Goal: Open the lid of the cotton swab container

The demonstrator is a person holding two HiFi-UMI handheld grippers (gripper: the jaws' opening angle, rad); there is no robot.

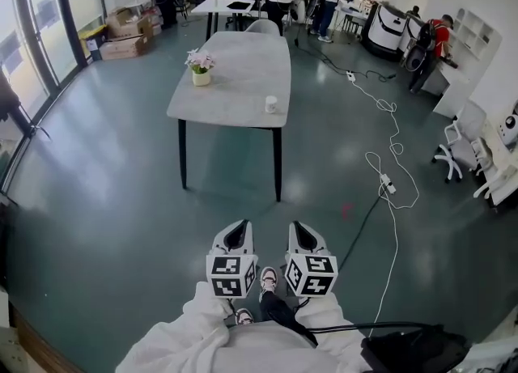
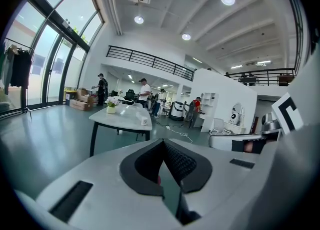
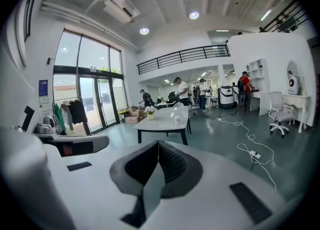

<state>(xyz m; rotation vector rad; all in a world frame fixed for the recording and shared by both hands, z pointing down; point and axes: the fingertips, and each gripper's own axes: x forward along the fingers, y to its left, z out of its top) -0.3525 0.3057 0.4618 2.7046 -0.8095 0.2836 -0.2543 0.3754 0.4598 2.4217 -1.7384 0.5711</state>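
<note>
The cotton swab container (image 1: 271, 104) is a small white pot near the front right edge of a grey table (image 1: 235, 80), several steps ahead of me. In the left gripper view the container (image 2: 145, 120) shows small on the table, and likewise in the right gripper view (image 3: 177, 119). Both grippers hang side by side low in front of my body, far short of the table. My left gripper (image 1: 239, 227) is shut with nothing in it, its jaws (image 2: 162, 145) meeting. My right gripper (image 1: 298, 227) is shut and empty too (image 3: 158, 145).
A flower pot (image 1: 200, 68) stands on the table's far left. White cables and a power strip (image 1: 388, 184) trail over the green floor to the right. Office chairs (image 1: 449, 157) stand at right, cardboard boxes (image 1: 121, 36) at back left, and several people beyond the table.
</note>
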